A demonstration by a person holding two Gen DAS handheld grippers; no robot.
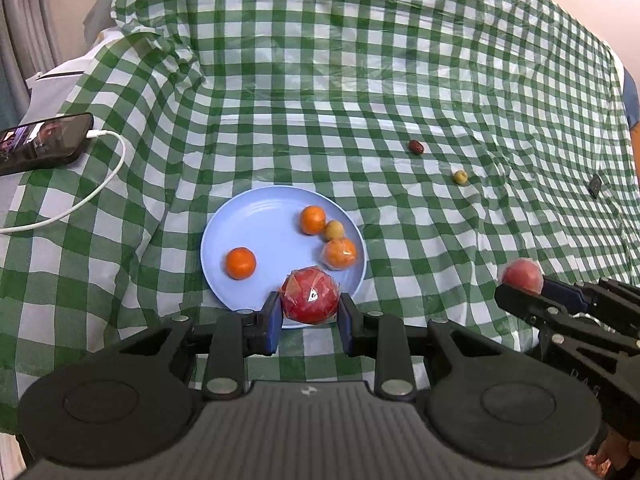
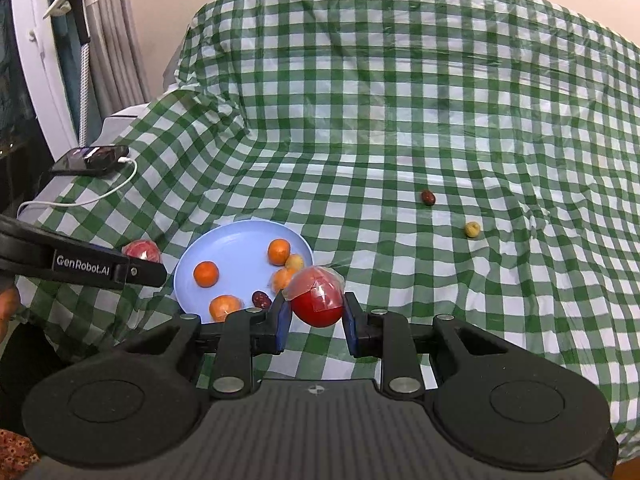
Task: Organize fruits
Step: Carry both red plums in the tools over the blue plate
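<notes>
Both grippers pinched wrapped red apples: left gripper [image 1: 309, 309] held one apple [image 1: 310, 295] over the blue plate's [image 1: 256, 216] near rim, right gripper [image 2: 316, 316] held another [image 2: 318, 300] just beside the plate's right edge.

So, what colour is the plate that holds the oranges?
The plate is light blue, plain, without pattern. It shows best in the left wrist view.

A blue plate [image 1: 224, 240], crowded along its right and near rim by oranges [image 1: 312, 219], is left bare at its upper left. Open checked tablecloth [image 1: 320, 100] fills the upper frame. At right, passage is interrupted by a dark date [image 1: 416, 147] and a yellow fruit [image 1: 460, 177]; a phone [image 1: 44, 142] and white cable [image 1: 92, 188] occupy the left edge.
</notes>
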